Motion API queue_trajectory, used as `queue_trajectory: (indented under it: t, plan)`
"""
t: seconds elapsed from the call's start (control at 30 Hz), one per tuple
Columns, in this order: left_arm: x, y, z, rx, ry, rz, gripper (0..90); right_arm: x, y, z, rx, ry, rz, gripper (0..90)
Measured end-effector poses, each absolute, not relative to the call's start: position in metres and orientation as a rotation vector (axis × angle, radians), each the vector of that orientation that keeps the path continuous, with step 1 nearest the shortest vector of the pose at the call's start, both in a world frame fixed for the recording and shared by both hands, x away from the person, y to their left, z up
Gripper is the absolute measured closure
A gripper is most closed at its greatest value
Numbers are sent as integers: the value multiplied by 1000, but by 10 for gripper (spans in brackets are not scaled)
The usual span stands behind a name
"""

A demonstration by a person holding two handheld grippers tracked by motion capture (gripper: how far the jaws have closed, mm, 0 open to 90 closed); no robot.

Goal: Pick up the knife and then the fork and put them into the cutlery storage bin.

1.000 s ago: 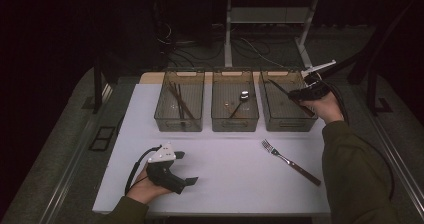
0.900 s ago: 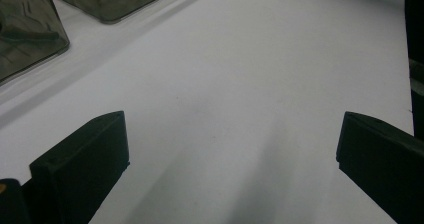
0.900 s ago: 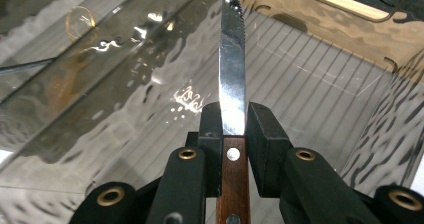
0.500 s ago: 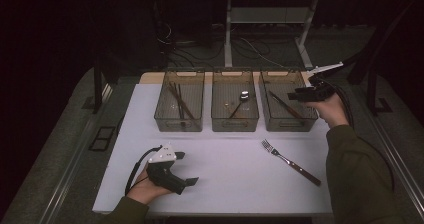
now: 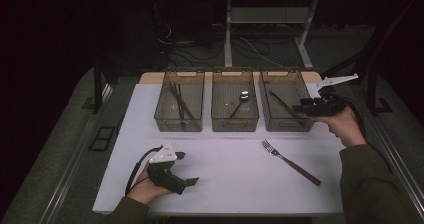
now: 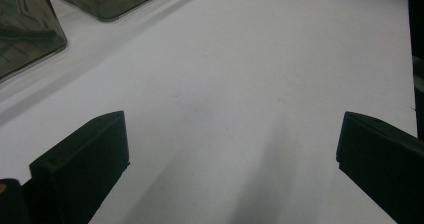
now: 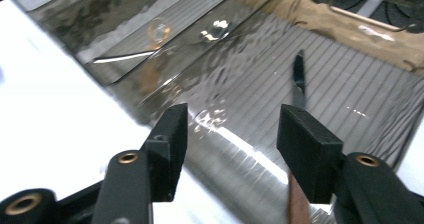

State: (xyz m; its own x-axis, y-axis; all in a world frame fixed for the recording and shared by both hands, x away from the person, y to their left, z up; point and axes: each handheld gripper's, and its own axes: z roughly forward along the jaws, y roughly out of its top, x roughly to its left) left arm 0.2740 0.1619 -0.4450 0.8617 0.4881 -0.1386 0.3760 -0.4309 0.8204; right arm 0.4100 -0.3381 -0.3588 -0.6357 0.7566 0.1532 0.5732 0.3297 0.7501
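Note:
A knife (image 5: 282, 105) with a dark blade (image 7: 298, 79) and a wooden handle lies in the right clear bin (image 5: 300, 125). My right gripper (image 5: 304, 106) hovers at that bin's right edge. Its jaws (image 7: 232, 134) have just been opening and stand open, with nothing between the pads. A fork (image 5: 290, 161) with a wooden handle lies on the white table, in front of the right bin. My left gripper (image 5: 186, 168) rests on the table at the front left, its jaws (image 6: 230, 144) wide open over bare tabletop.
Three clear bins stand in a row at the table's back. The left bin (image 5: 179, 123) holds chopsticks (image 5: 177, 100). The middle bin (image 5: 234, 124) holds a spoon (image 5: 240, 101), also seen in the right gripper view (image 7: 215, 30). A white tabletop (image 5: 230, 159) stretches between both hands.
My right gripper has drawn back from over the right bin toward its right edge and its jaws have opened. The knife lies in the bin. The left hand has not moved.

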Motion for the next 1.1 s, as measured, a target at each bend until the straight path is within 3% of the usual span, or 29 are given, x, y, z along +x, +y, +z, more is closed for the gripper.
queue_trajectory:
  t: [0.27, 1.1]
  plan:
    - [274, 162, -445, 2071, 627, 147, 0, 374, -333, -362, 1152, 2378, 1210, 342]
    - [273, 160, -444, 2067, 625, 149, 0, 302, -311, -409, 1087, 2507, 1131, 354]
